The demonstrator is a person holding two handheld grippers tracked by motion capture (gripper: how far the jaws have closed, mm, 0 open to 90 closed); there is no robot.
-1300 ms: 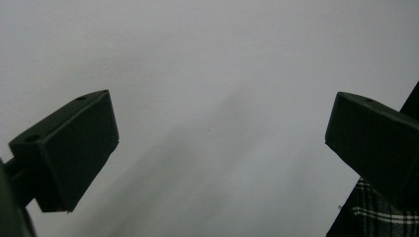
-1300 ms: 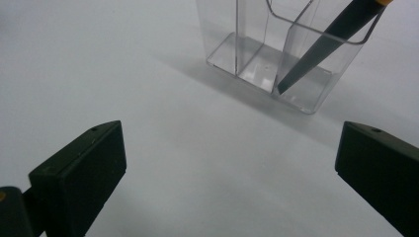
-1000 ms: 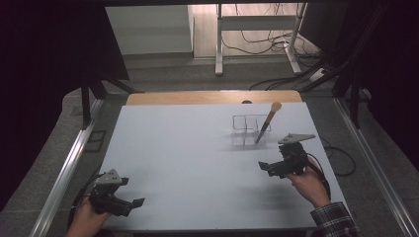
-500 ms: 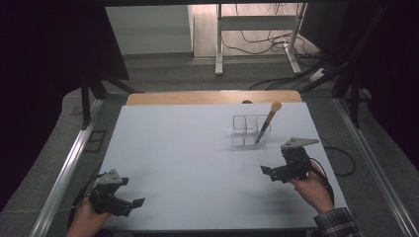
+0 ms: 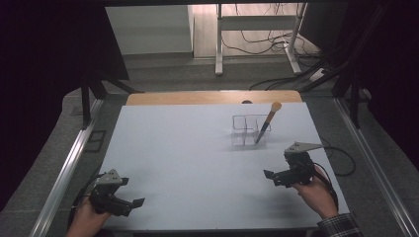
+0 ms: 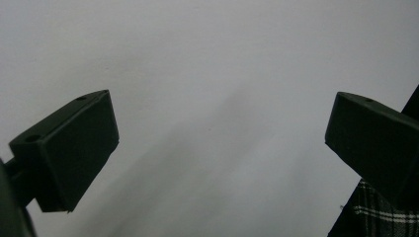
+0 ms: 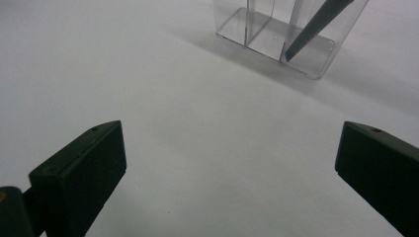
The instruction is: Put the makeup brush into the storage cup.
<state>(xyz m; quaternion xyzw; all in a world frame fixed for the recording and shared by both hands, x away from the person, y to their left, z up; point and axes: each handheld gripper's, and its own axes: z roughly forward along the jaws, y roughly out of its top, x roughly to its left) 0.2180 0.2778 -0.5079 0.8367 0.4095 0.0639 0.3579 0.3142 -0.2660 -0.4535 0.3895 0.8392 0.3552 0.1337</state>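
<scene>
I take the clear organizer (image 5: 249, 131) as my landmark and begin from my own side of the white table (image 5: 197, 163). My left gripper (image 5: 129, 203) is the tool nearest to me, at the near left corner of the table and very far from the organizer. Its jaws stand wide apart and nothing is between them; in the left gripper view I see only bare table between them (and a bit of my plaid sleeve (image 6: 375, 210) at the corner). My right gripper (image 5: 271, 176) is nearer to the organizer, on its near right side, but well apart from it. Its jaws are also spread wide and hold nothing. In the right gripper view the organizer (image 7: 291, 34) lies ahead of the jaws. The brush (image 5: 265, 124) stands tilted in the right compartment of the organizer, its dark end down and its orange end up and leaning to the far right.
</scene>
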